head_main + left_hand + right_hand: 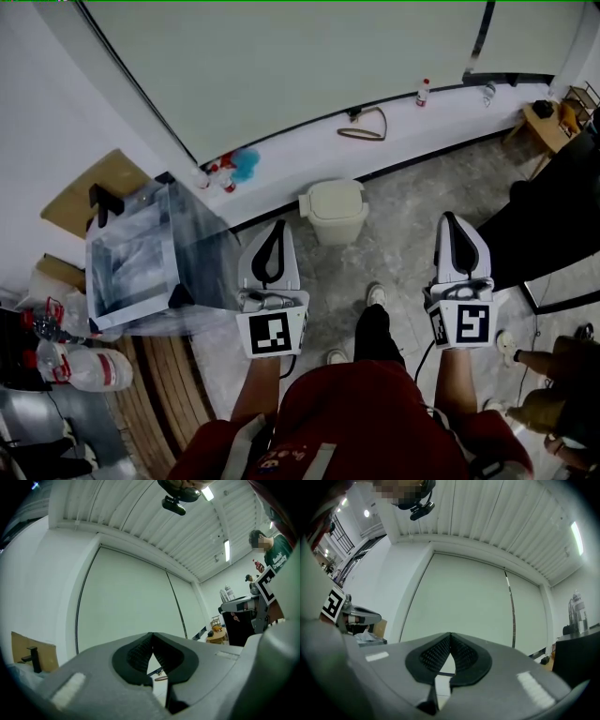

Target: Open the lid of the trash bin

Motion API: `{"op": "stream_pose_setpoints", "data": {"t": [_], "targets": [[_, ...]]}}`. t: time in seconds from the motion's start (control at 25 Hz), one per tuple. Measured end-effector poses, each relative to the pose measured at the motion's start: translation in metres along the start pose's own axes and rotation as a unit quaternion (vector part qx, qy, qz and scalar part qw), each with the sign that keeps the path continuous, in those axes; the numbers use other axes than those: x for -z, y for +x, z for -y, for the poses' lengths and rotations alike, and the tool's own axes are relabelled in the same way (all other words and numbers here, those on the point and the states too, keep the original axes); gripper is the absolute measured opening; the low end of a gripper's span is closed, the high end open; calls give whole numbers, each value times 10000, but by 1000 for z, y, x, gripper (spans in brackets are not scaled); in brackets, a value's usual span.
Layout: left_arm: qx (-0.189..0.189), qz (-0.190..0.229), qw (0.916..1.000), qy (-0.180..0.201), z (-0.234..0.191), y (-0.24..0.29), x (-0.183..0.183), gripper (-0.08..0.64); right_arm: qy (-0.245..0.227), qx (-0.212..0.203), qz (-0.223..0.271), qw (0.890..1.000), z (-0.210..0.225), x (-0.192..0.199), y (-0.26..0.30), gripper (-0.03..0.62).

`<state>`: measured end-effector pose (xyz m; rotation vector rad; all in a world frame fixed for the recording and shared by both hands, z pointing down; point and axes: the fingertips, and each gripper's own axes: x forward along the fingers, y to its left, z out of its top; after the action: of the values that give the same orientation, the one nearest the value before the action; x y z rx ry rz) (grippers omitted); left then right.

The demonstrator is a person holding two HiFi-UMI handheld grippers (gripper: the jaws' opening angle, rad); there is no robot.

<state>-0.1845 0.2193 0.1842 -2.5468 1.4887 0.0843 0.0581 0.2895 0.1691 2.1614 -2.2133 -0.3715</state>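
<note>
A small cream trash bin (334,210) with its lid down stands on the floor against the white wall ledge, seen only in the head view. My left gripper (279,227) is held level to the bin's lower left, its jaws shut on nothing. My right gripper (448,219) is held off to the bin's right, also shut and empty. In the left gripper view the left gripper (151,635) points at the pale wall panel with its tips together. The right gripper (450,634) shows the same in its own view. The bin is hidden from both gripper views.
A clear plastic box (150,258) sits on a wooden bench at left, close beside my left gripper. Bottles (86,366) lie at the lower left. A black desk (544,230) stands at right. A wooden hanger (364,126) and a small bottle (423,91) rest on the ledge.
</note>
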Motion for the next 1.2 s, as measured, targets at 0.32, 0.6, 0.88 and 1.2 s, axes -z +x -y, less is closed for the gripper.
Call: {"op": "stream_pose_setpoints", "data": {"t": [0.32,0.6,0.88,1.2], "targets": [[-73,-91,9999,54,4,74,11,5,42,23,21,10000,45,21,65,0],[-55,-122,9999,90,28,156,12,5,110,-12,-73,9999,101,41,122,0],[23,-194,9998,100,62,230,17,5,185,54,-124,9997,165,59,166,0],[98,-113,9998,164,92,293,15,5,290,136,-147,9994,219,79,198,0]]}}
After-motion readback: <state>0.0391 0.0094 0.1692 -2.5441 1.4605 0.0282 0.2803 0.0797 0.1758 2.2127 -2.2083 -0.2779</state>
